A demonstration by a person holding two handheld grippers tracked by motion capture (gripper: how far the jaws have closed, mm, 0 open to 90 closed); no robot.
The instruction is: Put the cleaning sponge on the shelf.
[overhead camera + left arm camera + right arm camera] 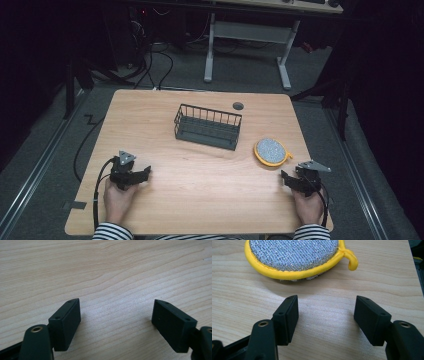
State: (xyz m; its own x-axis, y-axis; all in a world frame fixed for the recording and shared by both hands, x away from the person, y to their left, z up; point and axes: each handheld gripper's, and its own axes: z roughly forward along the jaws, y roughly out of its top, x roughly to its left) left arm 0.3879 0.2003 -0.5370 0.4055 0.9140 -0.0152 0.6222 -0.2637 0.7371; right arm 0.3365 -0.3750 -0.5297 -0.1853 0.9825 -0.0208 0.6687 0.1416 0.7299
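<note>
A round scrub pad (271,150) with a silver mesh face and a yellow rim lies on the wooden table (200,165), right of a dark wire basket (207,126). My right gripper (289,178) rests near the table's right edge, just in front of the pad, held by a hand. In the right gripper view its jaws stand open with bare wood between them, and the scrub pad (294,257) lies a little beyond the tips of the right gripper (327,311). My left gripper (142,173) sits at the front left, open over bare wood, as the left gripper (116,315) shows.
The basket is empty and stands at the table's middle back. A small dark round cap (238,105) is set in the tabletop behind it. Cables (97,187) trail from the grippers. Beyond the table are a desk frame (245,45) and floor cables.
</note>
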